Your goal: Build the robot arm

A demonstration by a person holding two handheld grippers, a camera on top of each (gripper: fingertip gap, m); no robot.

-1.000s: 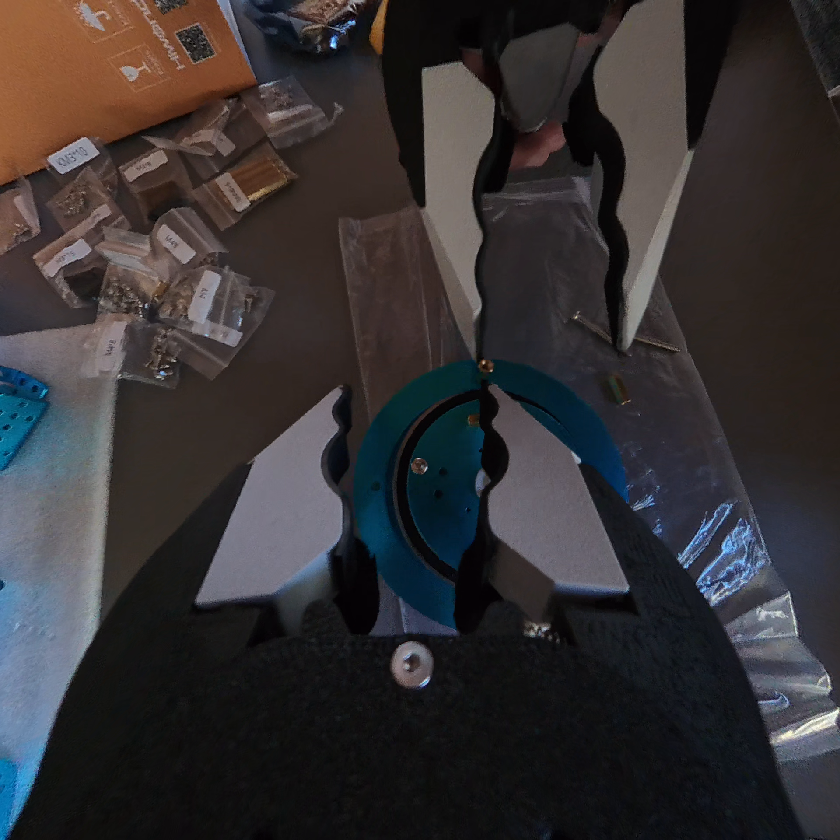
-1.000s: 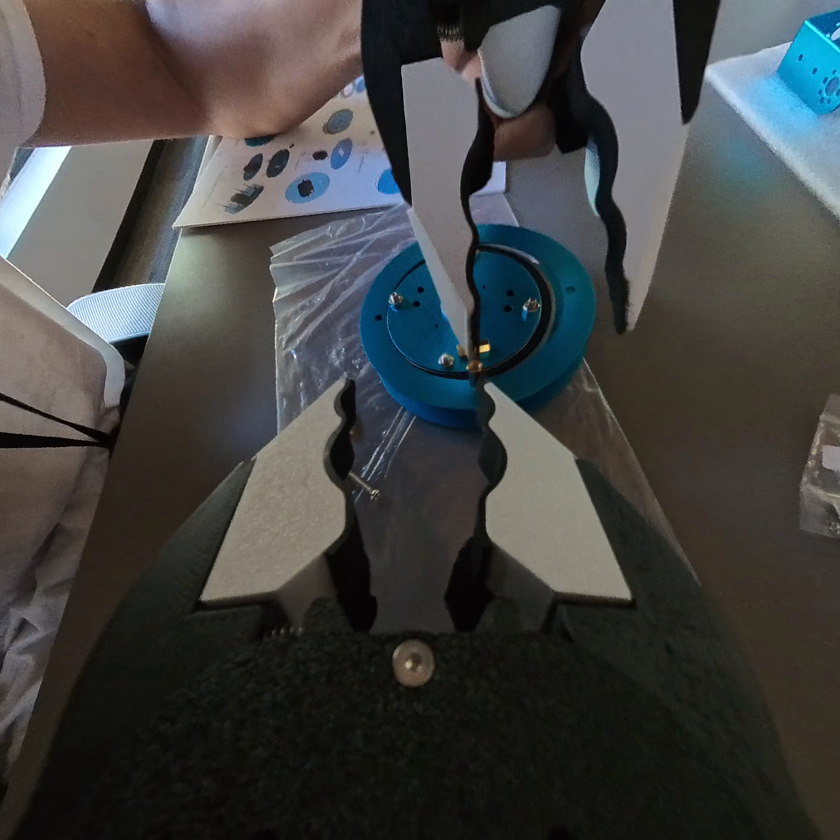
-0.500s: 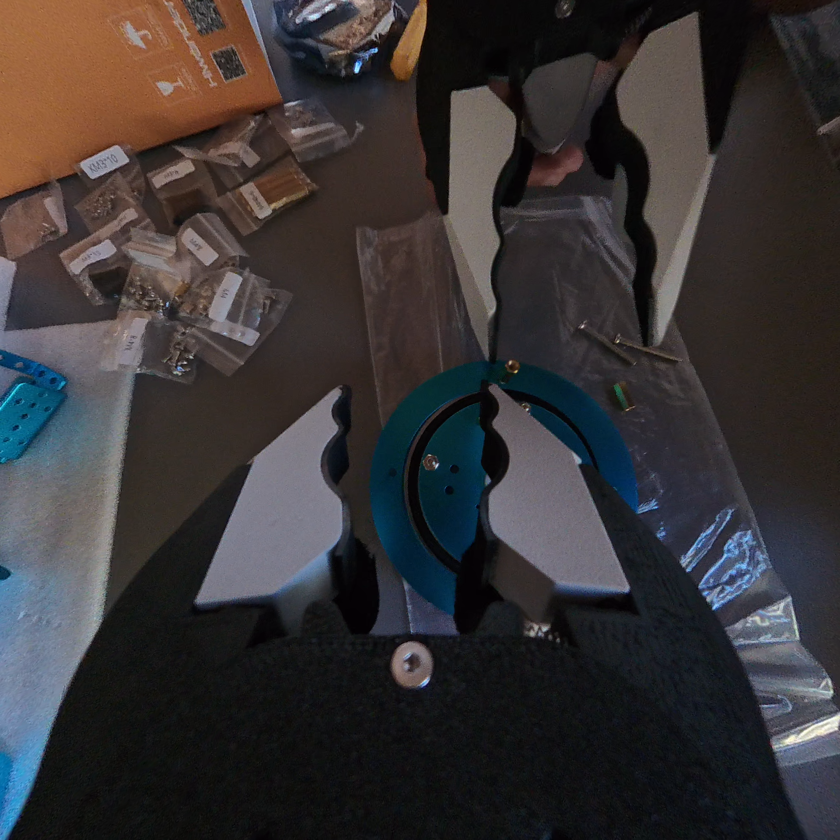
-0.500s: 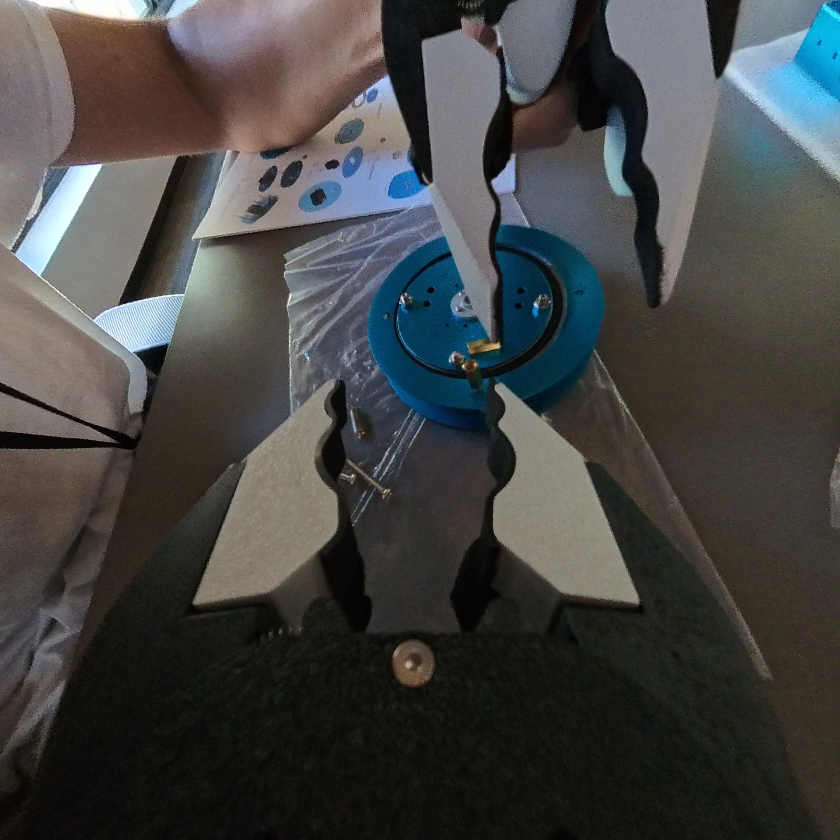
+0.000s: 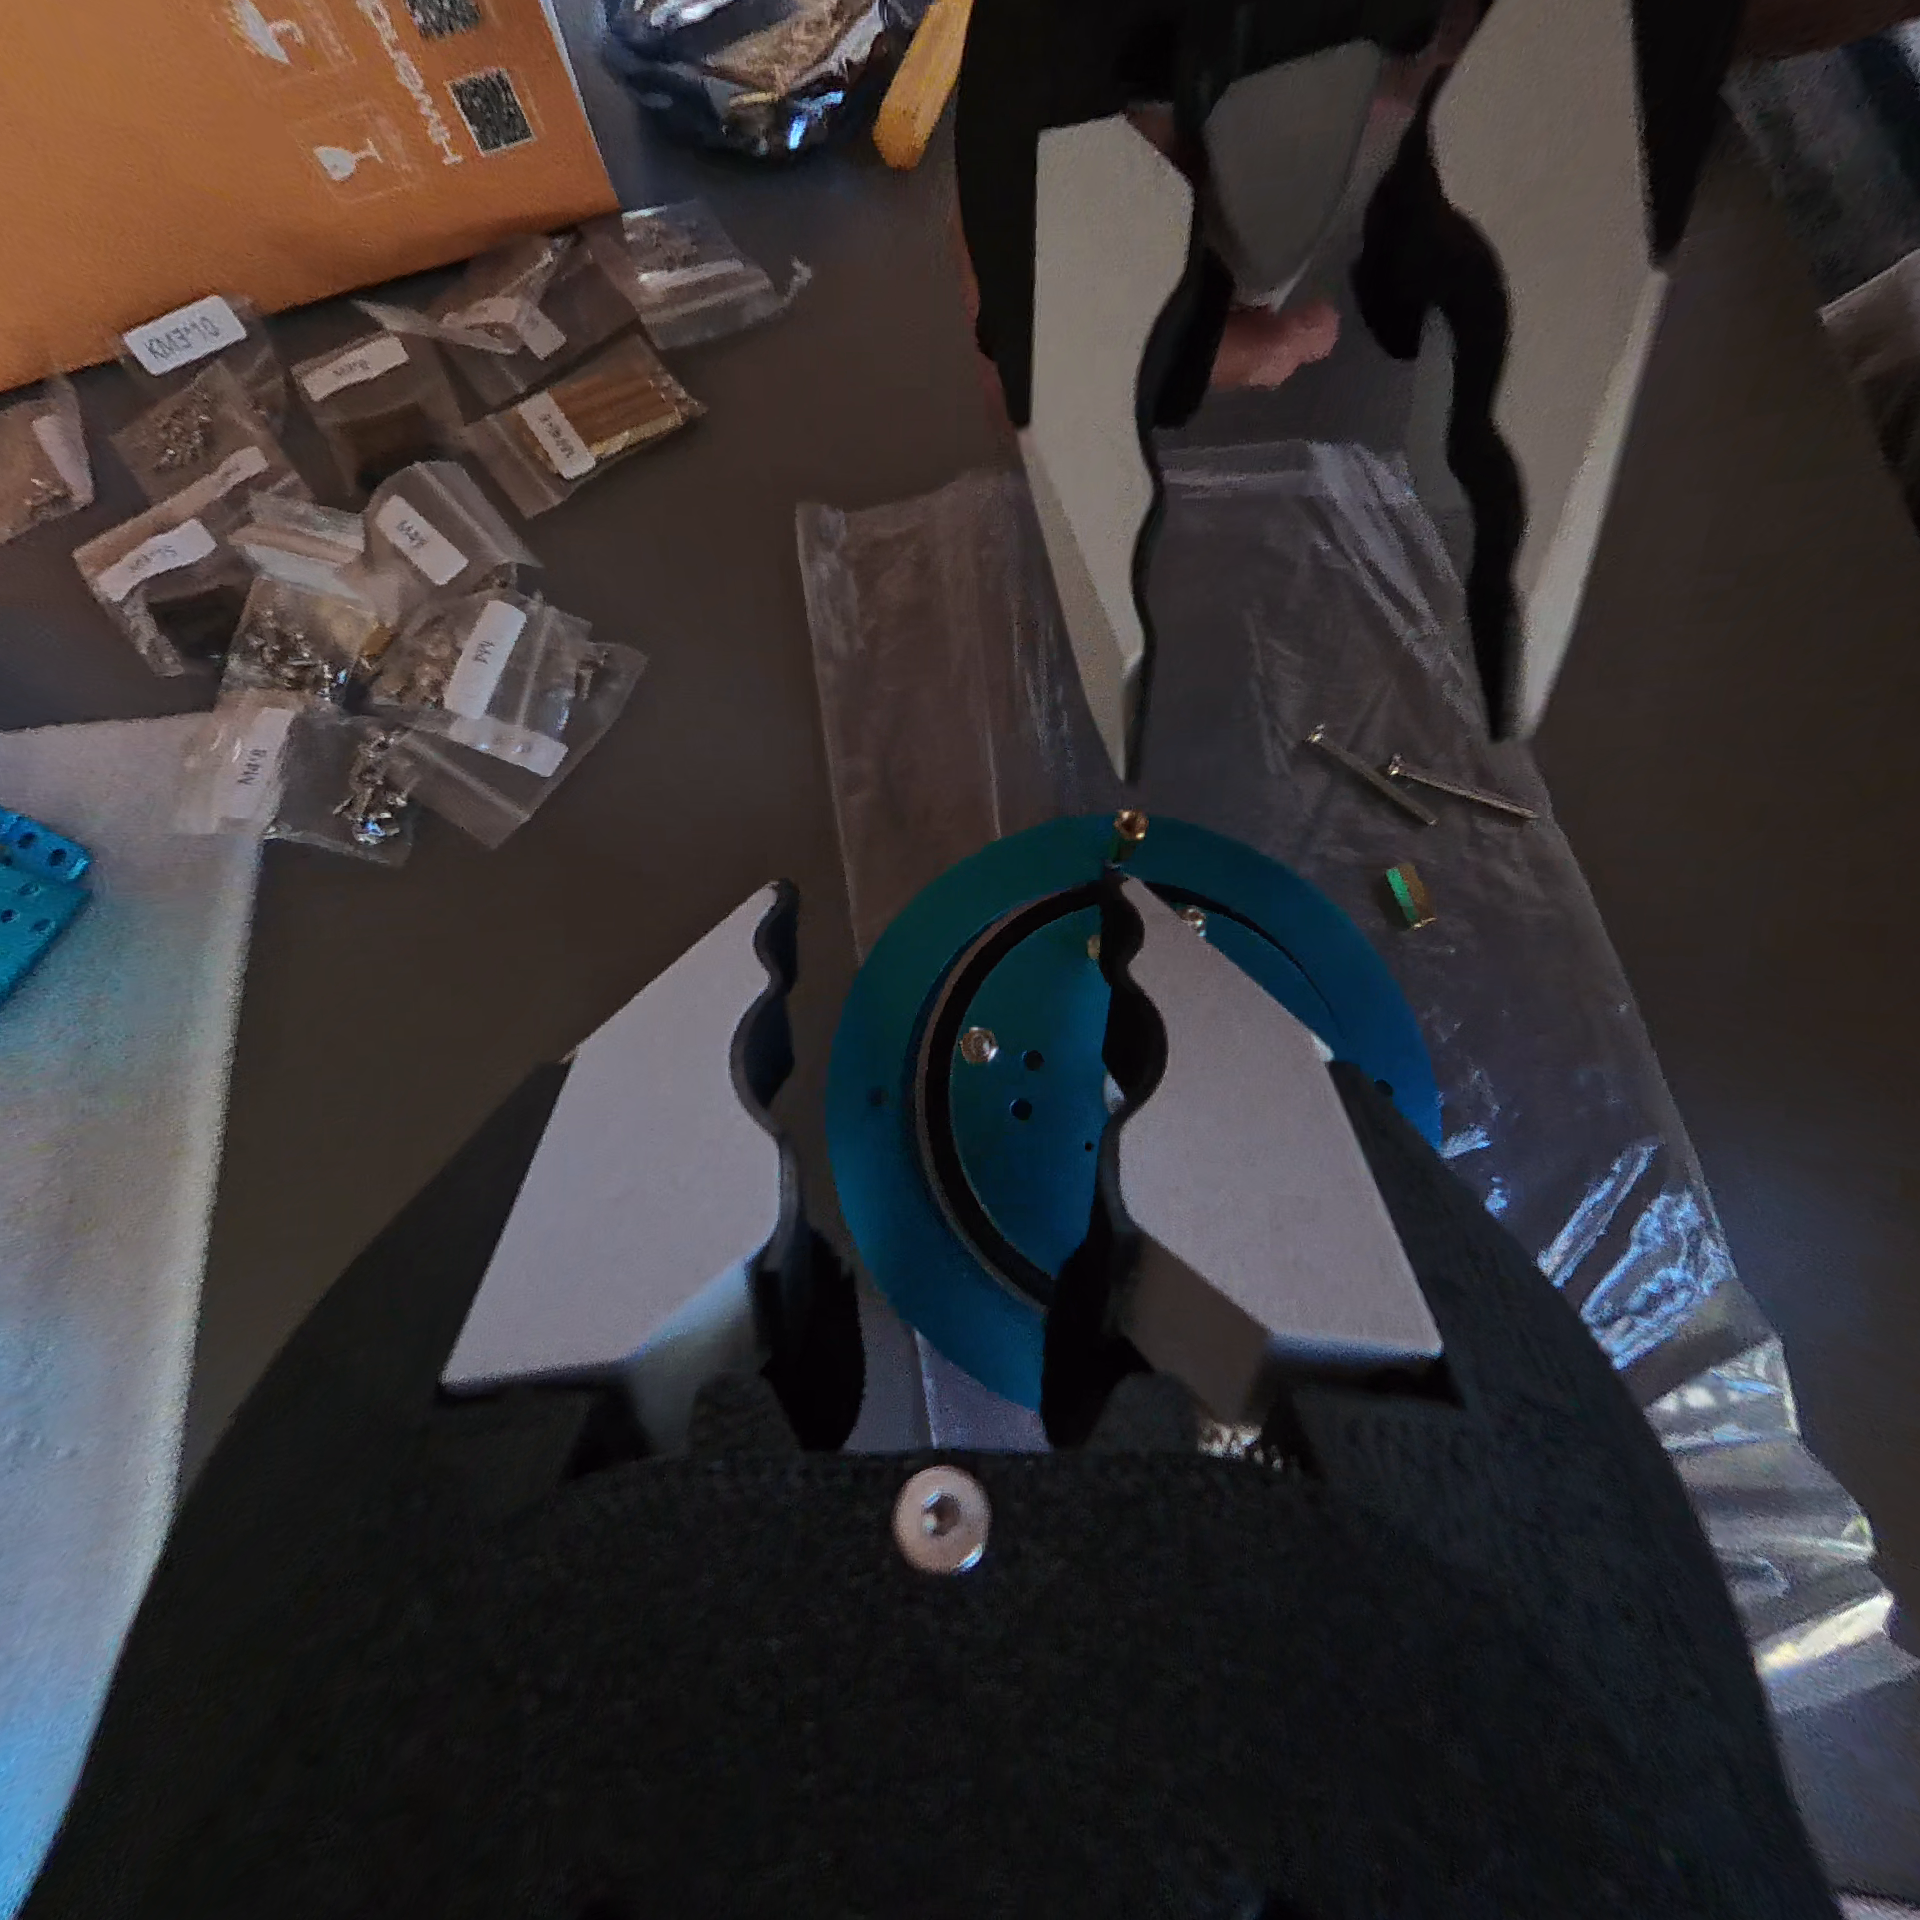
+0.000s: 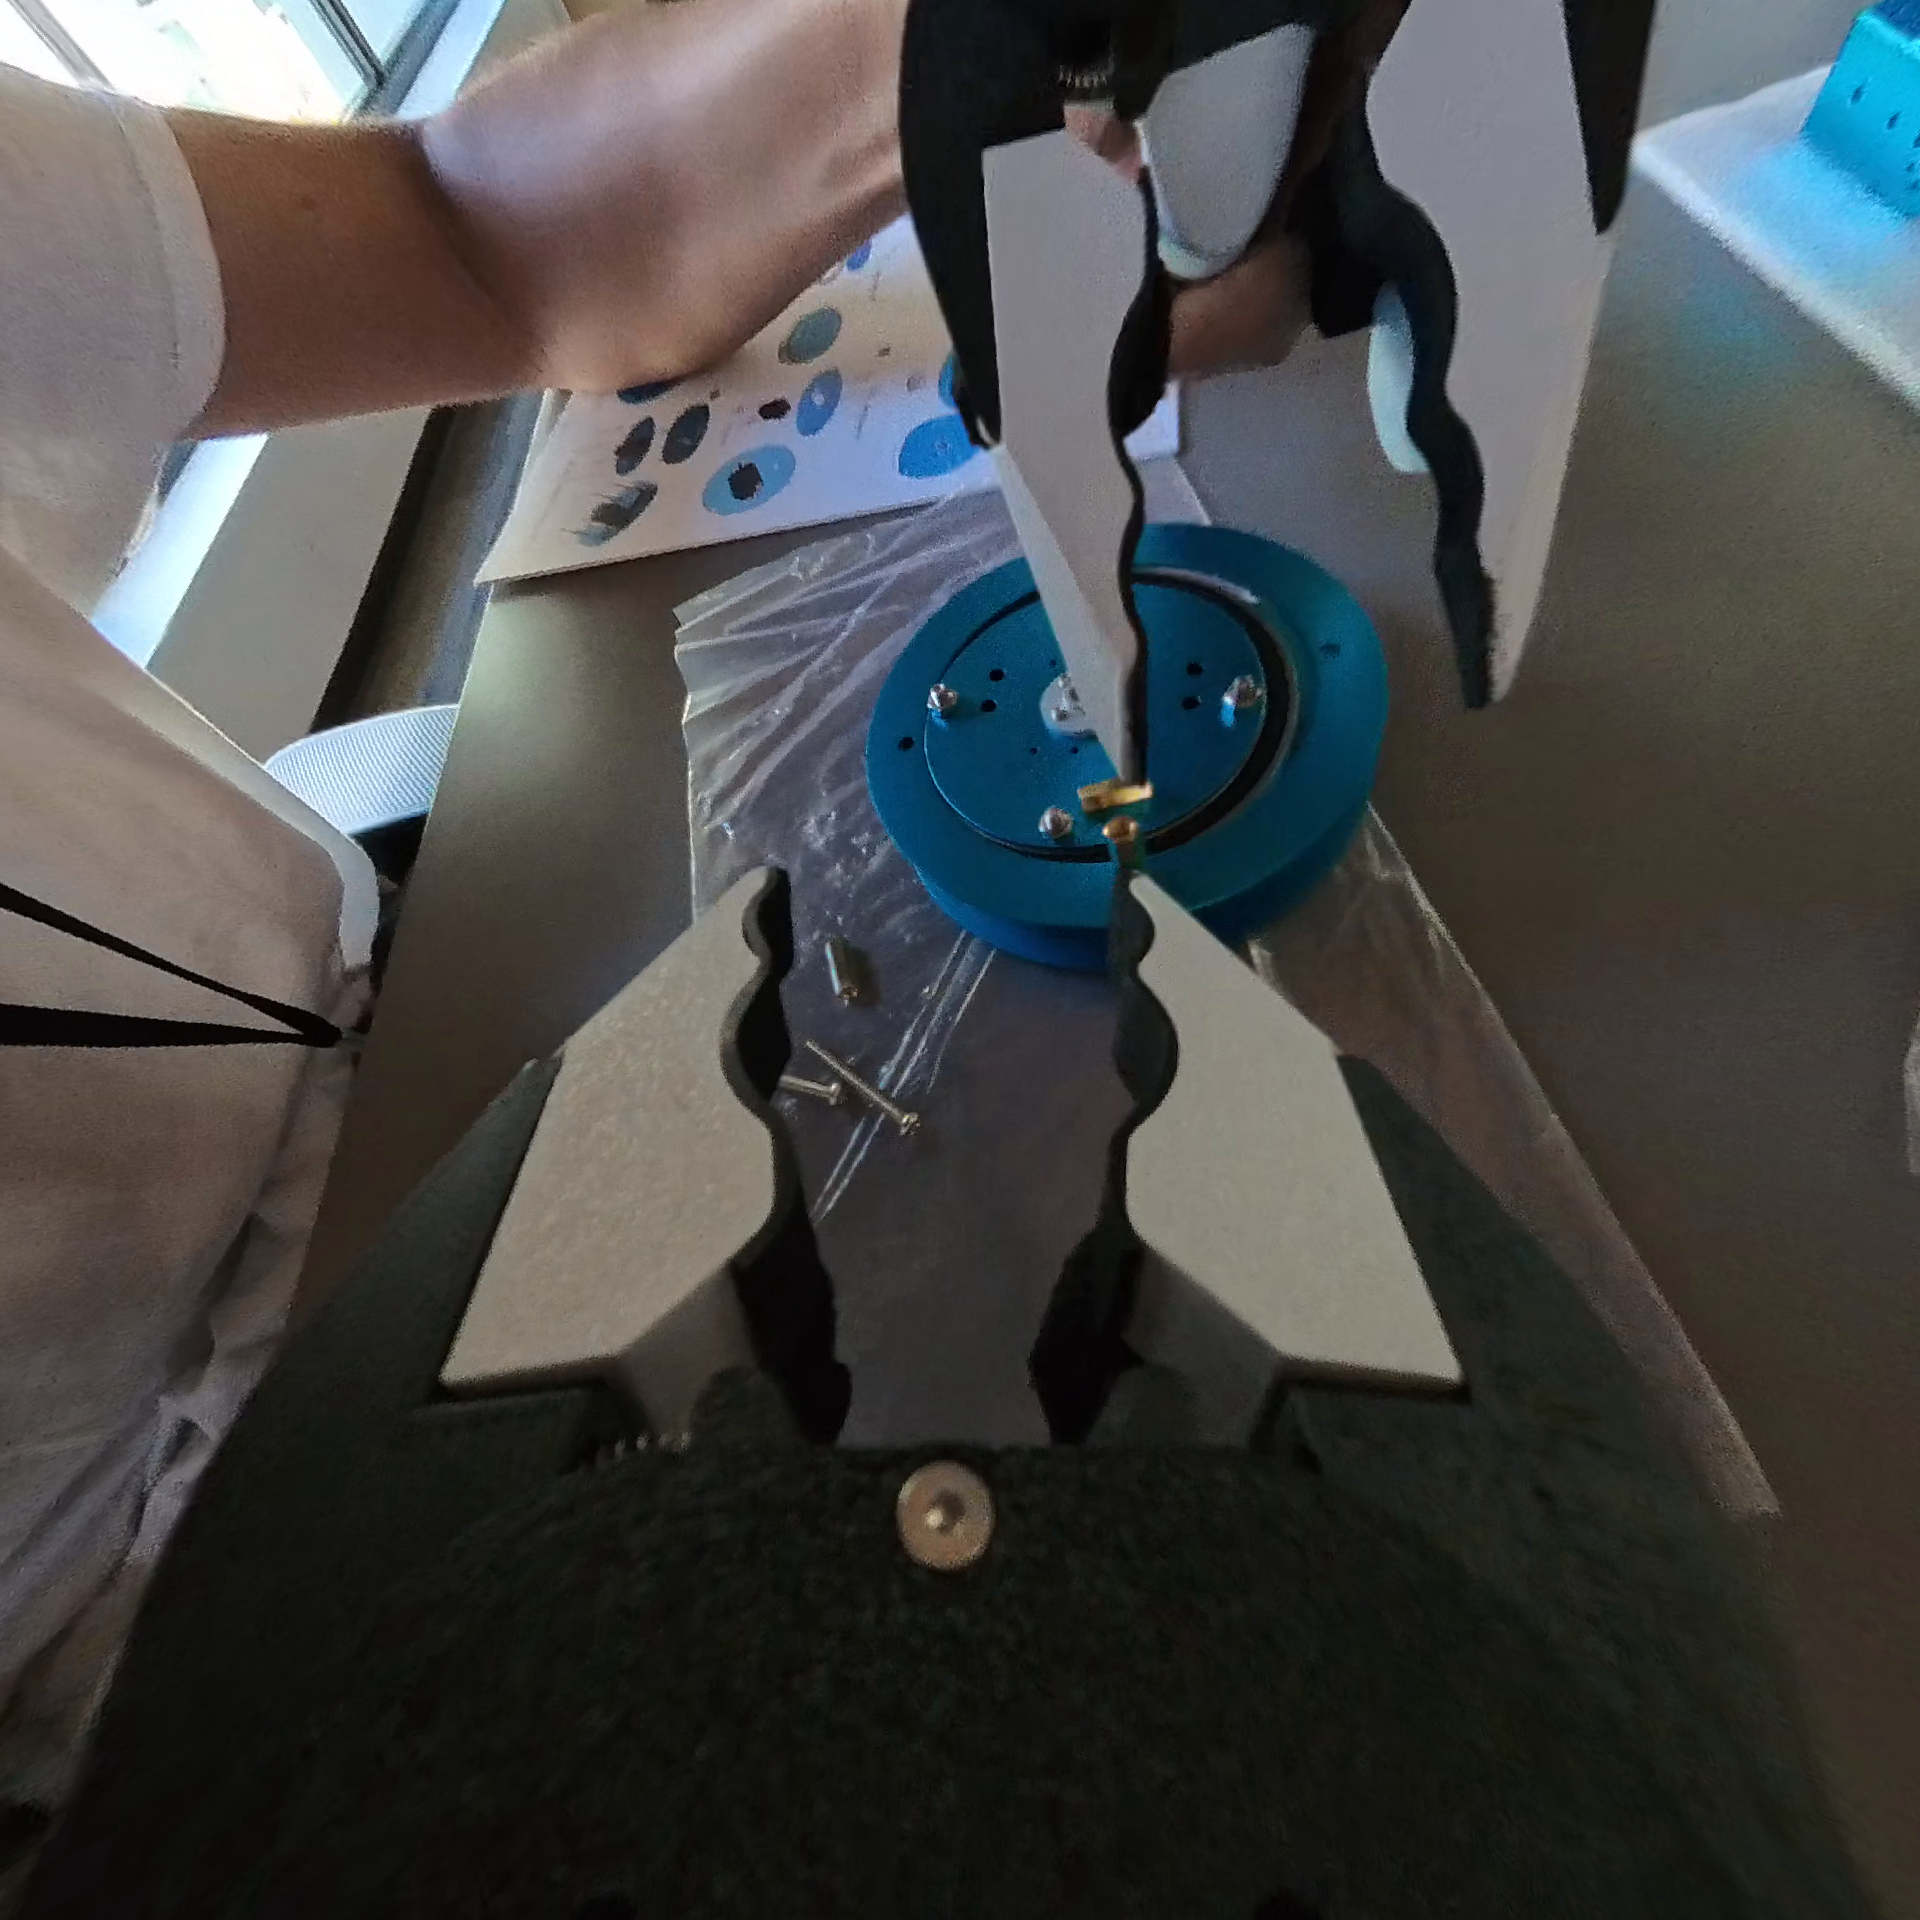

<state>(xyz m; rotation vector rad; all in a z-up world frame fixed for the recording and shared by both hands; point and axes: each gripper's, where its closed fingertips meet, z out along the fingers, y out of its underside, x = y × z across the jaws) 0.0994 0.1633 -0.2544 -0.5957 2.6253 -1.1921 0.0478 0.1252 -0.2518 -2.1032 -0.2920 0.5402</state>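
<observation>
White-labelled bags [image 5: 436, 665]; orange printed box [image 5: 260, 156].

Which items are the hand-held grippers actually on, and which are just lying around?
At the fingertips: blue wheel, upright brass standoff on it, left hand-held gripper, right hand-held gripper, both open.
Lying about: loose screws, hardware bags, orange box, printed sheet, clear plastic bag under the wheel.

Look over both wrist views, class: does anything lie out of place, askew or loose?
Yes. On the blue wheel, a small brass standoff lies on its side on the inner plate, while a second brass standoff stands upright at the rim. Loose screws lie scattered on the clear plastic bag. Both claws are open.
</observation>
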